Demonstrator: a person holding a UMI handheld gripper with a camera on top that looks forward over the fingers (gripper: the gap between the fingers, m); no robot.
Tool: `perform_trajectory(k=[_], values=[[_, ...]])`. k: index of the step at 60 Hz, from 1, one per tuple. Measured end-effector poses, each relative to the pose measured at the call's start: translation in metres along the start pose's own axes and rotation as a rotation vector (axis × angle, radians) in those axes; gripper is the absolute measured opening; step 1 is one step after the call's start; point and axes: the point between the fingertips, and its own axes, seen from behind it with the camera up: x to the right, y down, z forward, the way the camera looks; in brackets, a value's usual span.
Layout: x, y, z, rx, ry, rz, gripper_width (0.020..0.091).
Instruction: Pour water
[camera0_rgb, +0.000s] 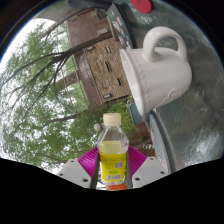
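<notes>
Gripper view: gripper (113, 172) clenched on small clear plastic bottle (113, 152) with yellow liquid and pale cap, purple pads (86, 160) pressing both sides. White ceramic mug (158, 71) with handle sits beyond fingers, on grey metal surface (190, 125). Cap appears still on: tipping now yields no pour. Slim bottle may twist in pads; misaligned neck risks spill past mug rim, or knocking mug.

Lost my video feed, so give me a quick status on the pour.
Gripper shut on bottle, upright, yellow liquid inside, cap on. White mug beyond it, tilted in view. Nothing between bottle and mug.
</notes>
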Motion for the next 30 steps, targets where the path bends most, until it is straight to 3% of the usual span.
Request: perform_trajectory(k=[8, 20, 30], values=[[-0.008, -0.021, -0.018, 0.026, -0.089, 0.241, 0.0413], [-0.016, -0.015, -0.019, 0.038, -0.095, 0.303, 0.0415], [-0.047, 0.022, -0.043, -0.045, -0.066, 0.002, 0.0414]])
